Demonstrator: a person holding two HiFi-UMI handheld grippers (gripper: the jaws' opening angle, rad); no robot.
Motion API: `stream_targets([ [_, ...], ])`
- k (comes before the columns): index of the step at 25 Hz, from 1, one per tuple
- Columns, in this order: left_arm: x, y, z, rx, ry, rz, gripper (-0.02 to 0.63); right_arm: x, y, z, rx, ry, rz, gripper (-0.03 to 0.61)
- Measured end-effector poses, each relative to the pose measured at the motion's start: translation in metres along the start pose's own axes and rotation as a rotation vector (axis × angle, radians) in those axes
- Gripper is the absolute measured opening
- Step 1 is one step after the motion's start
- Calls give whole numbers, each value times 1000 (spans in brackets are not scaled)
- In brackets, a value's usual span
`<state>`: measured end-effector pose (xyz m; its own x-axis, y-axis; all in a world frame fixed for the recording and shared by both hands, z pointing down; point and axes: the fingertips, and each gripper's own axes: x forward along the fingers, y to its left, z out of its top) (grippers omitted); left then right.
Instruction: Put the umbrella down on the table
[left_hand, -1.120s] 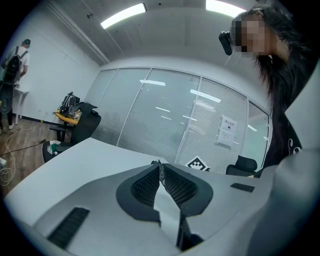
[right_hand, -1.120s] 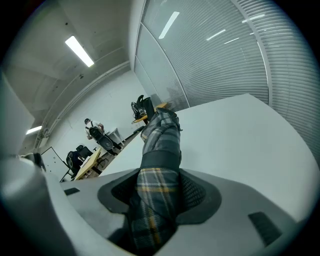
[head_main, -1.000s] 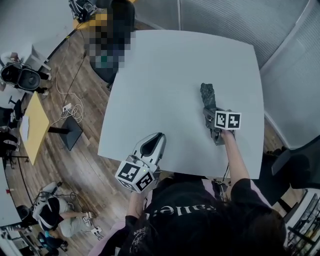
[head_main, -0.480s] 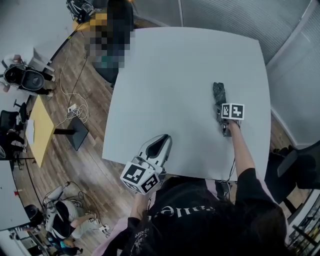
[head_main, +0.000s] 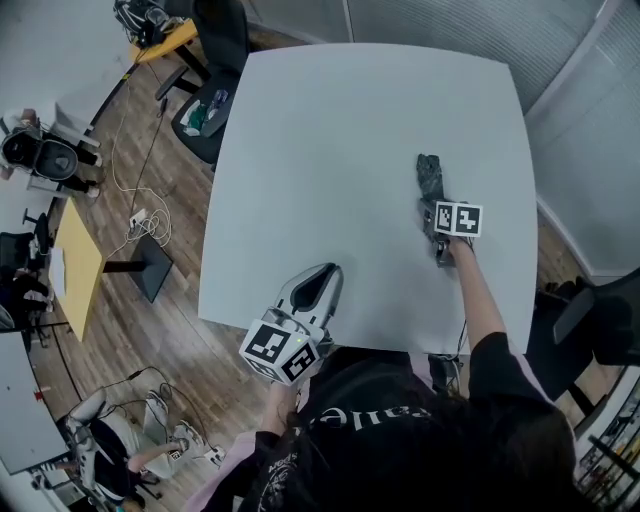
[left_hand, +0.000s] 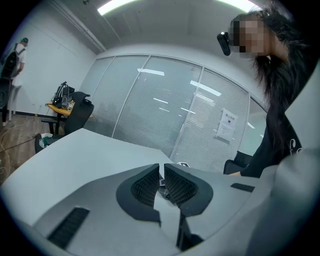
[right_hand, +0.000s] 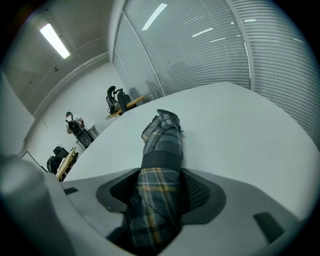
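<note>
Nearly done: the jaws of your right gripper (head_main: 434, 208) are opening around the plaid umbrella (head_main: 431, 178), lying on the table (head_main: 320, 140) toward 3 o'clock; only backing away remains. Your left gripper (head_main: 316, 284) hovers at 7 o'clock, jaws together, empty.

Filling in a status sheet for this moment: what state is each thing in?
umbrella: folded, strap closed, lying on the table.
right claw: jaws opening, umbrella between them.
left claw: shut, empty.
</note>
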<state>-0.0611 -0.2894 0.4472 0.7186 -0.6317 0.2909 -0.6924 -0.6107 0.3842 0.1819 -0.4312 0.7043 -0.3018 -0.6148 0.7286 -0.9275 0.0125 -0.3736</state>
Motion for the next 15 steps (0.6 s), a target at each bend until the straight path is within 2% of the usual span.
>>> stream_targets([
  [6, 5, -2, -1, -4, 10, 7, 46, -6, 1, 3, 49, -25, 41, 288],
  [15, -12, 2, -2, -2, -3, 17, 46, -41, 17, -1, 0, -66, 44, 288],
])
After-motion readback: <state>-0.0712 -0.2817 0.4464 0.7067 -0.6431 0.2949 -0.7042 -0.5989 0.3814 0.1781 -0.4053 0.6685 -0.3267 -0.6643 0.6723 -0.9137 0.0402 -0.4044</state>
